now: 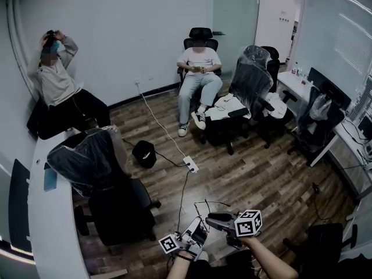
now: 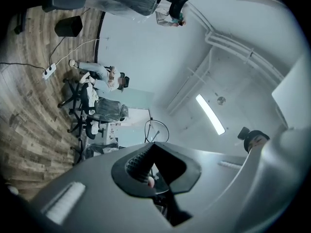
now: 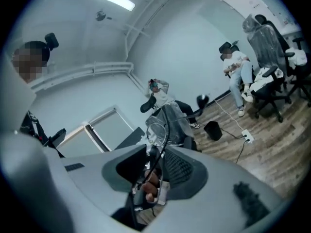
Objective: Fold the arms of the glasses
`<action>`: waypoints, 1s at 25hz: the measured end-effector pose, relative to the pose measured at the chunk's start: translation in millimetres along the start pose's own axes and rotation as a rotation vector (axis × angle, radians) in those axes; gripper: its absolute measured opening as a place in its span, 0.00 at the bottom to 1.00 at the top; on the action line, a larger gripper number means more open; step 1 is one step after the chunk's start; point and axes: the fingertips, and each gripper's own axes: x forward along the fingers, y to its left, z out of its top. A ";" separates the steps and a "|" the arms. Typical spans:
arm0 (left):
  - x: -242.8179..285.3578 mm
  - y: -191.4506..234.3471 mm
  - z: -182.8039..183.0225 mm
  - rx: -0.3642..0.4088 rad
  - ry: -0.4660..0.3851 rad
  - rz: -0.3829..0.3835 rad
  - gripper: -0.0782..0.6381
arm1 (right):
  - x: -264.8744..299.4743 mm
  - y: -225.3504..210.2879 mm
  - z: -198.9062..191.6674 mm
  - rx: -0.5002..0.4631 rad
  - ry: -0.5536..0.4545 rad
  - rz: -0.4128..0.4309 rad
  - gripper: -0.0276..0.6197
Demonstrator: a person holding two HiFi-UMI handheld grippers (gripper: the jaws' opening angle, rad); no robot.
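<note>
My left claw (image 2: 154, 147) is clenched on the glasses (image 2: 156, 131). Its tips meet on the thin wire frame, and one round lens stands just beyond them. My right claw (image 3: 156, 154) is released, jaws apart. A thin arm of the glasses runs through the gap between them, with a lens just past the tips. I cannot tell whether either pad touches the wire. Both claws are up in the air, close together and tips toward each other, with the glasses between them. Well beyond the claws, a power strip (image 1: 190, 164) lies on the wooden floor (image 1: 244, 173). A plastic-covered chair (image 1: 93, 161) stands off to my left claw's side.
</note>
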 end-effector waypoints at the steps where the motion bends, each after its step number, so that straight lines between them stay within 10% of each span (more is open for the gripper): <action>1: -0.2 -2.0 1.3 0.002 -0.008 -0.011 0.12 | -0.2 1.5 1.5 0.006 0.001 0.015 0.23; 8: -6.7 3.8 6.7 -0.029 -0.058 0.007 0.12 | 10.5 15.3 -1.4 0.023 0.028 0.115 0.28; 18: -15.2 15.0 1.1 -0.126 -0.020 0.113 0.12 | -31.4 -40.7 31.8 0.329 -0.336 0.086 0.28; 25: -25.2 29.1 -5.9 -0.196 -0.041 0.166 0.12 | -41.8 -69.8 42.2 0.368 -0.432 0.037 0.28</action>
